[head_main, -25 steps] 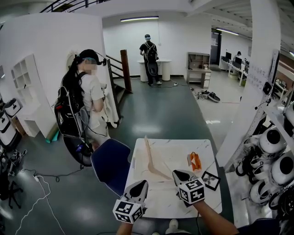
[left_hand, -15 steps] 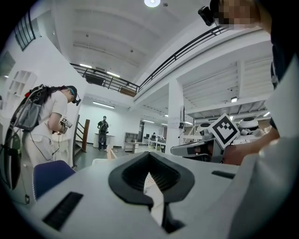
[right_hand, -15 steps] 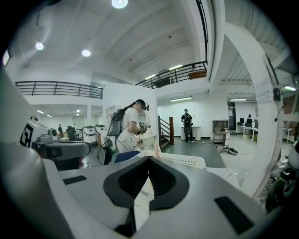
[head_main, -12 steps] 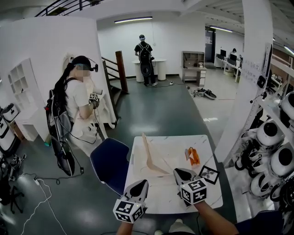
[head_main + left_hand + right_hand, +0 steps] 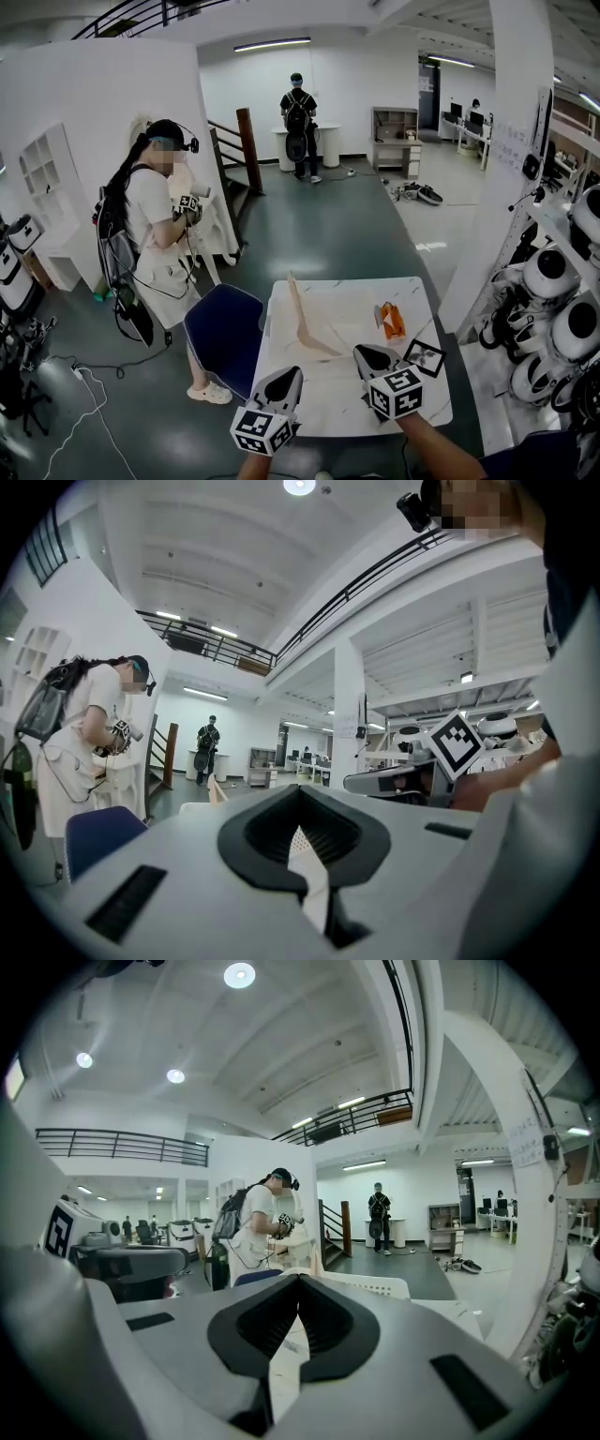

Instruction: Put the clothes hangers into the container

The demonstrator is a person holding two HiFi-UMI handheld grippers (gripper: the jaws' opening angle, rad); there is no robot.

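Observation:
A pale wooden hanger (image 5: pixel 306 322) stands tilted on the left half of the white table (image 5: pixel 412 398), its tip (image 5: pixel 313 1258) rising over the rim of a white perforated container (image 5: pixel 372 1286). An orange item (image 5: pixel 392 322) lies on the table's right side. Both grippers hover over the near table edge, short of the hanger. My left gripper (image 5: pixel 286 375) is shut and empty; in the left gripper view (image 5: pixel 302 844) only a thin slit shows between the jaws. My right gripper (image 5: pixel 367 354) is likewise shut on nothing (image 5: pixel 292 1314).
A black-and-white marker card (image 5: pixel 424 356) lies by the right gripper. A blue chair (image 5: pixel 223 334) stands at the table's left. A person (image 5: pixel 153 220) with a backpack stands further left. White robots (image 5: pixel 561 314) and a pillar (image 5: pixel 495 178) crowd the right.
The person on the left has turned and raised a hand-held gripper. My view shifted slightly. Both grippers keep their places over the near table edge.

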